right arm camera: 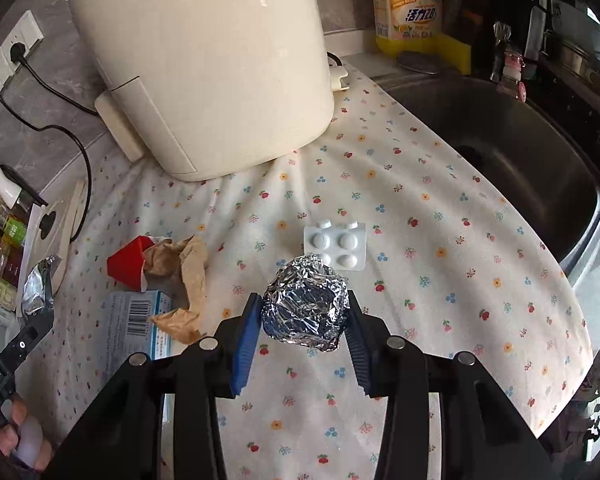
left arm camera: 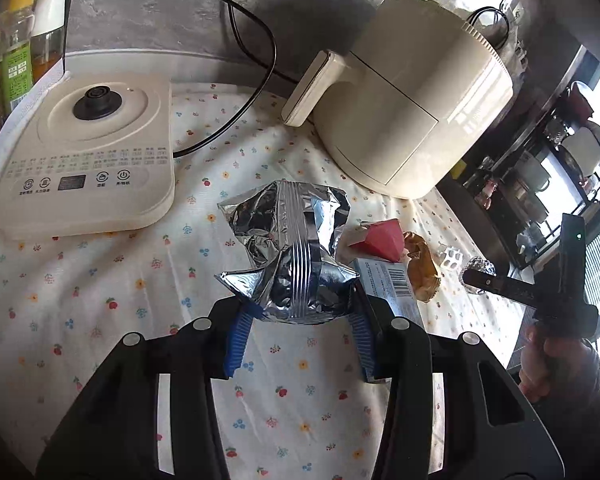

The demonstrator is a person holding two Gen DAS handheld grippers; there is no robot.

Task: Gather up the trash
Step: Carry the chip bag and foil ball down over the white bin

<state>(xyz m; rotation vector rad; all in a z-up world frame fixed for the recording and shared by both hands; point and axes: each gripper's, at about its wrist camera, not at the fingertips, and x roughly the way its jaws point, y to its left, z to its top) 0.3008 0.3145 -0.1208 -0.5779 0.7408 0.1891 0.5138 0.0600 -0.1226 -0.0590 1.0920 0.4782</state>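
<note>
Left claw (left arm camera: 300, 312): grips foil bag (left arm camera: 288, 248) | right claw (right arm camera: 302, 320): grips foil ball (right arm camera: 306, 308)

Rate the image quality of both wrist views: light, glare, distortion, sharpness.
Left wrist: strong fisheye bending, dark corners, window at right blown out, bright glints on the silver foil bag held in the left gripper; centre sharp. Right wrist: same barrel distortion, even daylight, sparkle on the foil ball in the right gripper, sink dim; no motion blur.
</note>
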